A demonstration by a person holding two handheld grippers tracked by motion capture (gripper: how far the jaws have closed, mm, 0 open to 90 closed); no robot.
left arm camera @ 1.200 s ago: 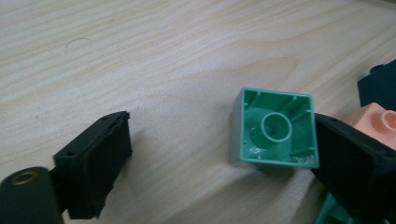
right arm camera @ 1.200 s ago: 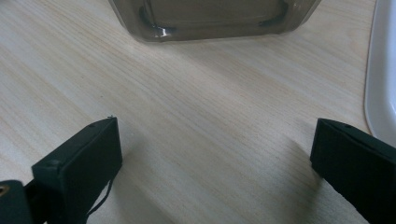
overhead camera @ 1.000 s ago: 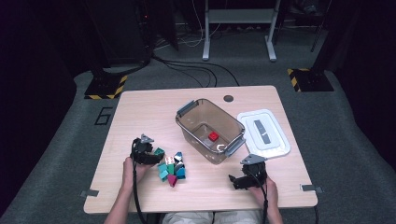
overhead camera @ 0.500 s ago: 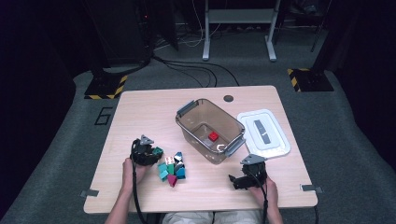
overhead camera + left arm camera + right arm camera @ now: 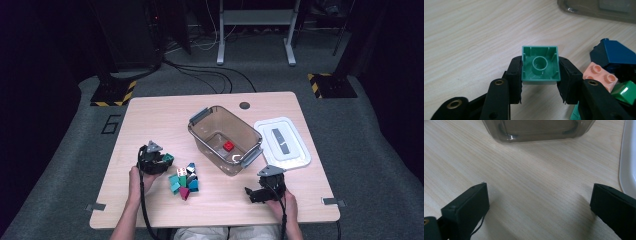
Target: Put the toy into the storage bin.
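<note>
Left gripper of mine has just closed on a green brick near the table's front-left; right gripper gapes.

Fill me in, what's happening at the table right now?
A person is sorting toy bricks. The left gripper has just closed its fingers on a green square plastic brick, hollow underside showing, beside the brick pile. The right gripper rests open on the wooden table near the clear plastic bin, which holds one red brick.
</note>
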